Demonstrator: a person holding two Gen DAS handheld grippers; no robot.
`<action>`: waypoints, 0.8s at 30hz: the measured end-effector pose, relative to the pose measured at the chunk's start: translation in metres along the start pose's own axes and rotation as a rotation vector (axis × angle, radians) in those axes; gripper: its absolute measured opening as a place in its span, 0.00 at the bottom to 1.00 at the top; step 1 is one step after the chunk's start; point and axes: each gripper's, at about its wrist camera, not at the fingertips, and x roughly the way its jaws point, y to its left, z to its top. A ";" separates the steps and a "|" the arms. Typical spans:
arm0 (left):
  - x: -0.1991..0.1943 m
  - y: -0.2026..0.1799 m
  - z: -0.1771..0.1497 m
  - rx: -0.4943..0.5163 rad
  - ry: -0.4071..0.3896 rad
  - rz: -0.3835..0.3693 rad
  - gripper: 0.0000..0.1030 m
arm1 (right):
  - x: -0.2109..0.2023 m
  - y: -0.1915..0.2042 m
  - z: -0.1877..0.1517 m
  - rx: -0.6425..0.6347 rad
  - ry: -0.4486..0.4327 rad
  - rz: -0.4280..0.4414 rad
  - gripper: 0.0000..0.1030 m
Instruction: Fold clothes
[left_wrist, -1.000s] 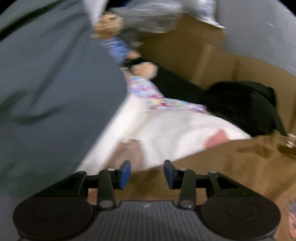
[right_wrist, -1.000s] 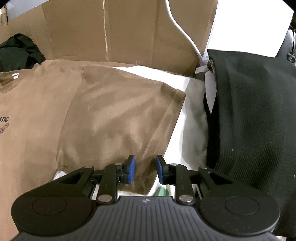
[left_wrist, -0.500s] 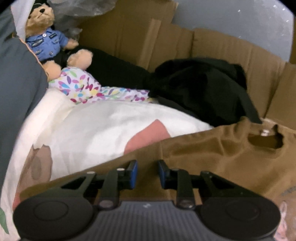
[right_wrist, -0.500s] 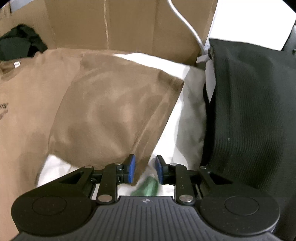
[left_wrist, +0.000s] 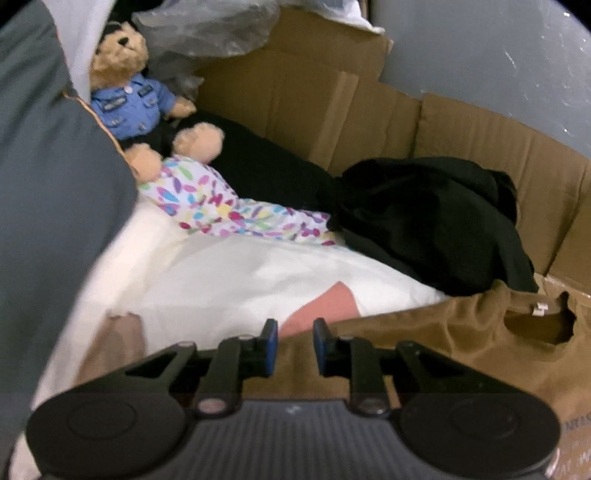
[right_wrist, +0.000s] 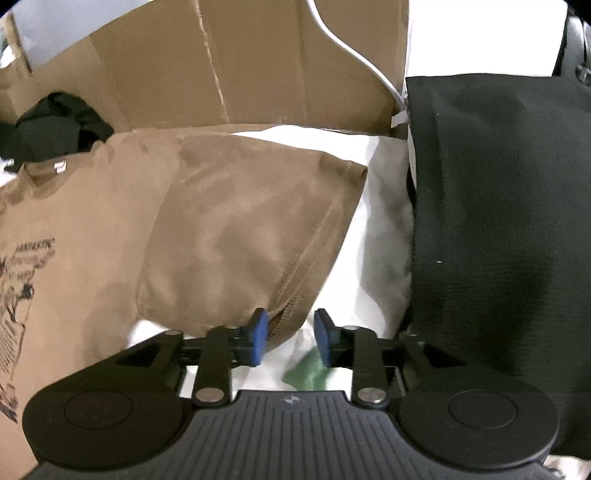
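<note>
left hand-held gripper (left_wrist: 291, 347): blue pads spread, nothing pinched between them. it hovers low over the sleeve edge of the brown t-shirt (left_wrist: 461, 354), which fills the lower right of the left wrist view, neckline and small white neck tag up to the right. pads sit just above the cloth; contact cannot be told.

right hand-held gripper (right_wrist: 290, 341): pads spread, empty. the hem corner of the t-shirt's right sleeve (right_wrist: 251, 236) lies just ahead of the left pad and reaches into the gap; whether it touches is unclear. a green patch (right_wrist: 306, 371) shows on the white sheet (right_wrist: 380, 221) below the gap.

writing: dark chest print (right_wrist: 20, 295) on the t-shirt has a line of small lettering over a drawing, too blurred to read. no brand legible on the neck tag.

t-shirt lies flat, front up, on the white sheet, sleeve spread to the side. black knit cloth (right_wrist: 498, 229) is to its right, apart from the sleeve. crumpled black garment (left_wrist: 436, 221) lies beyond the collar against cardboard (left_wrist: 332, 103). teddy bear (left_wrist: 129, 92) in blue shirt and floral cloth (left_wrist: 229, 210) lie far left.
</note>
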 end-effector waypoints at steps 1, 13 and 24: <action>-0.005 0.004 0.001 0.003 0.000 0.004 0.22 | 0.001 0.000 0.001 0.021 0.001 0.000 0.32; -0.054 0.057 0.004 -0.052 0.032 0.053 0.28 | -0.001 0.005 0.007 0.126 0.012 -0.016 0.32; -0.099 0.069 -0.009 -0.067 0.069 0.042 0.29 | 0.006 -0.004 -0.005 0.161 0.083 -0.006 0.05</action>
